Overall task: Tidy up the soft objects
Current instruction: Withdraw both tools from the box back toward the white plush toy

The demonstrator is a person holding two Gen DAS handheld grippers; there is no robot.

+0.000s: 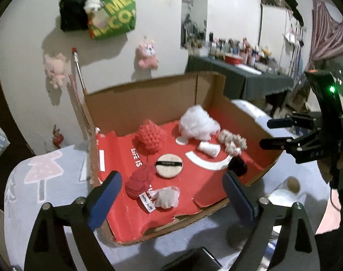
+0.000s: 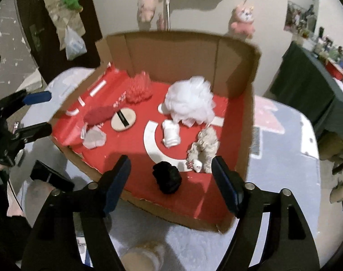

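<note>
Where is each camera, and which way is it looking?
Left wrist view: sits on the left claw, looking down along its open fingers into the cardboard box; the right claw shows at the right edge.
Right wrist view: sits on the right claw, looking down into the box from its other near corner; the left claw shows at the left edge.
Both share: the box, white fluff, round powder puff and black ball.

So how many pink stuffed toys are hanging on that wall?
2. One pink plush toy hangs at the left, beside the stick; another pink plush hangs further right, above the cardboard box. Others may be out of view.
</note>
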